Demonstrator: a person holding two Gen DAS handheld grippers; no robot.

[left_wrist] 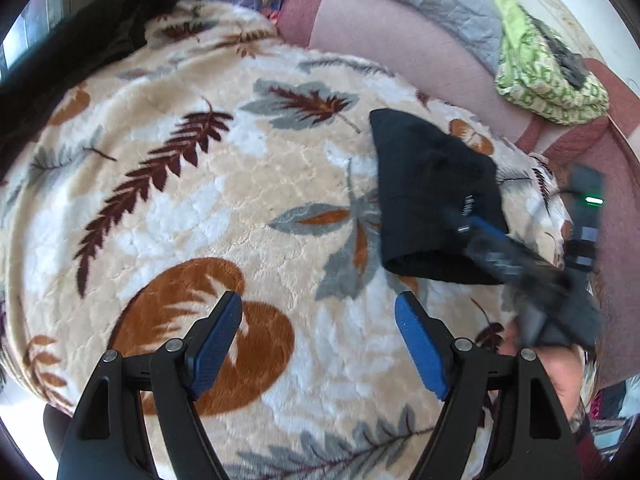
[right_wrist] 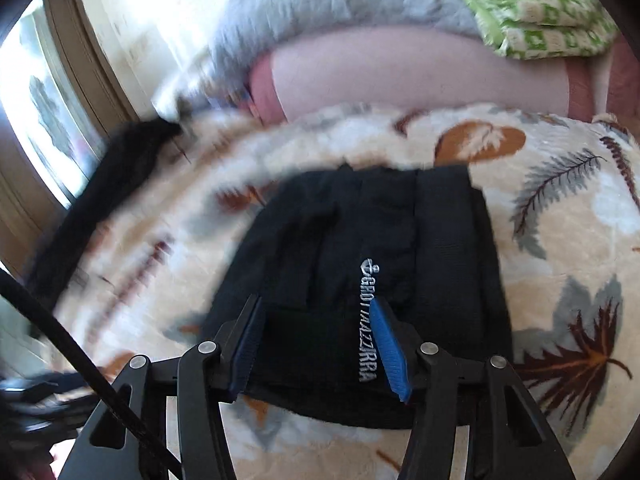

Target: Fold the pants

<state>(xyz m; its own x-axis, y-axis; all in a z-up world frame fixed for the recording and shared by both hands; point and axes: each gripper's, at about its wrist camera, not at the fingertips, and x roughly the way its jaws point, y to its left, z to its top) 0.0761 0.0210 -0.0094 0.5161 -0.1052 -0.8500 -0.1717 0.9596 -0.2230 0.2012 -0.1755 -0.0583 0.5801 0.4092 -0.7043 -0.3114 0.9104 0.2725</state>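
One readable text: white lettering on the black pants [right_wrist: 360, 280], lower centre of my right wrist view, running vertically with a small emblem on top. I read roughly "GROTTAZZURRA"; middle letters are unclear. In my left wrist view the same print, right of centre, is too small and blurred to read.

Matt black cloth pants [right_wrist: 360, 272]; plush fleece blanket [left_wrist: 208, 208].
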